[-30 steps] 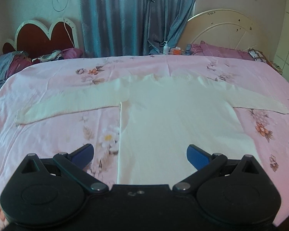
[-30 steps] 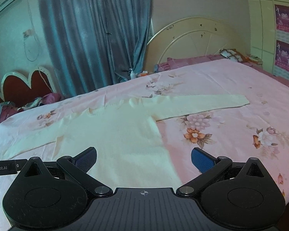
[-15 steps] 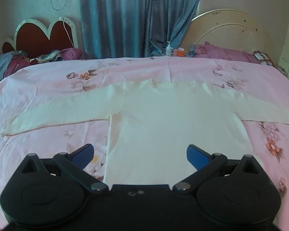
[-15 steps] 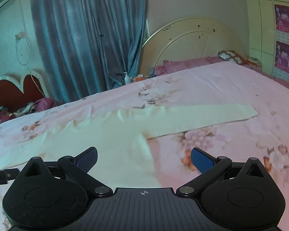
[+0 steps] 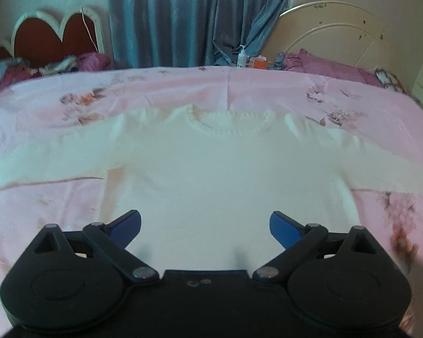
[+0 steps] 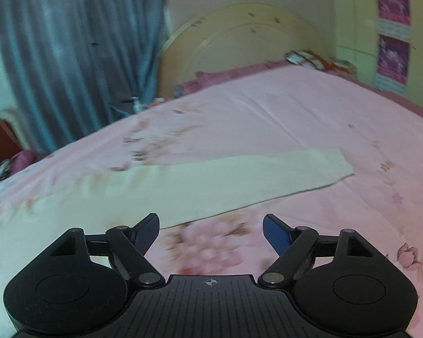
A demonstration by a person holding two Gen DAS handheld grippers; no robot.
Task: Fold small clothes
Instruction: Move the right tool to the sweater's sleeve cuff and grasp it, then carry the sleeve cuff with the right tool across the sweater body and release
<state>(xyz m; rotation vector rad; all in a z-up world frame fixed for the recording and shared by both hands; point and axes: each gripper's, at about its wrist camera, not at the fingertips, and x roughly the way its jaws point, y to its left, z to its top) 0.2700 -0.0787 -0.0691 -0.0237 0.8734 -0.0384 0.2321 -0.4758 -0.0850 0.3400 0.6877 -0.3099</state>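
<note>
Two jaws closing on nothing: sweater [image 5: 222, 174] flat on bed [image 6: 310, 107], sleeve [image 6: 239, 177] running crosswise just beyond right gripper [image 6: 211, 232], left gripper [image 5: 205, 225] over its body.

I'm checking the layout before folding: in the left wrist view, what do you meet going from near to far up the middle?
Open left gripper, closing on nothing → cream knitted sweater → pink floral bedsheet → white pump bottle → blue-grey curtain.

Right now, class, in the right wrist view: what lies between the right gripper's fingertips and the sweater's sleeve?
Only bare pink floral bedsheet. The right gripper, jaws closing on nothing, points toward the cream sleeve lying flat just beyond.
</note>
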